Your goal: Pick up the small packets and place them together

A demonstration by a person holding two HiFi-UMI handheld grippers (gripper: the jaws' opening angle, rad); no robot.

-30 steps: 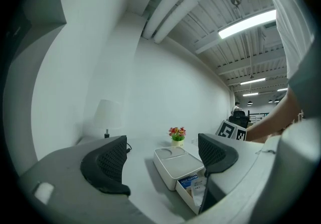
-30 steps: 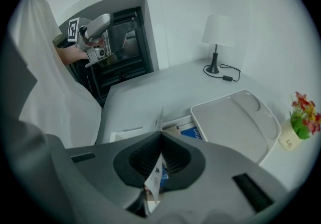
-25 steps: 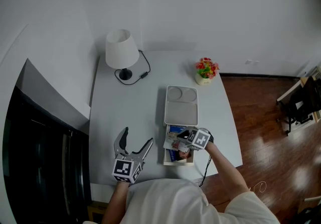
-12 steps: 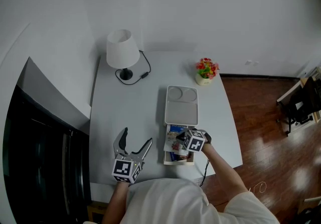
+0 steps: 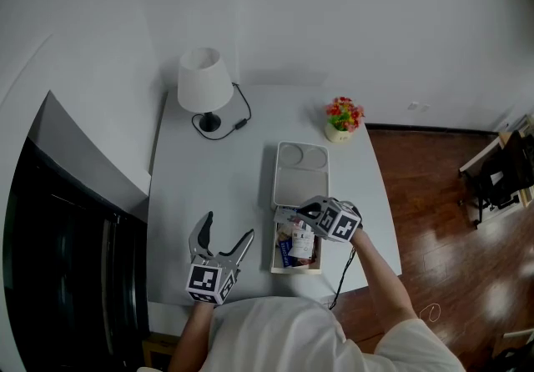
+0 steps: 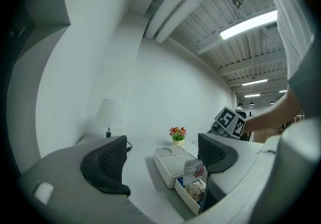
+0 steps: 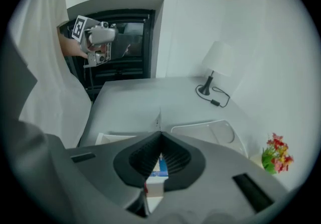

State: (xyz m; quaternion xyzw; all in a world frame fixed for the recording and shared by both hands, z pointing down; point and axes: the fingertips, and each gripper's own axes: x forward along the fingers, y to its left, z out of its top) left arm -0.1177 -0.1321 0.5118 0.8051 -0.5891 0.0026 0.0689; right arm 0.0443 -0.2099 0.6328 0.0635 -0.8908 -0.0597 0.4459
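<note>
one packet [image 6: 194, 172] is hanging from the clamped-shut right gripper [image 5: 304, 213] over the box [image 5: 296, 270], more are lying inside, nothing is sitting on the tray [image 5: 302, 187] yet, left gripper [image 5: 229, 227] is idling empty, jaws apart.

The middle left of the table [image 5: 209, 187] lies bare, a wide lane between the lamp [image 5: 204, 82] with its cord [image 5: 239, 118] at the back and the left gripper [image 5: 229, 227] at the front edge. The tray [image 5: 302, 185] and the box [image 5: 296, 270] just in front of it fill the centre-right strip. The right gripper [image 5: 305, 212], pinching a packet [image 5: 301, 238], hangs over the box and blocks the way straight down into it. A flower pot [image 5: 343, 117] stands at the far right corner.
</note>
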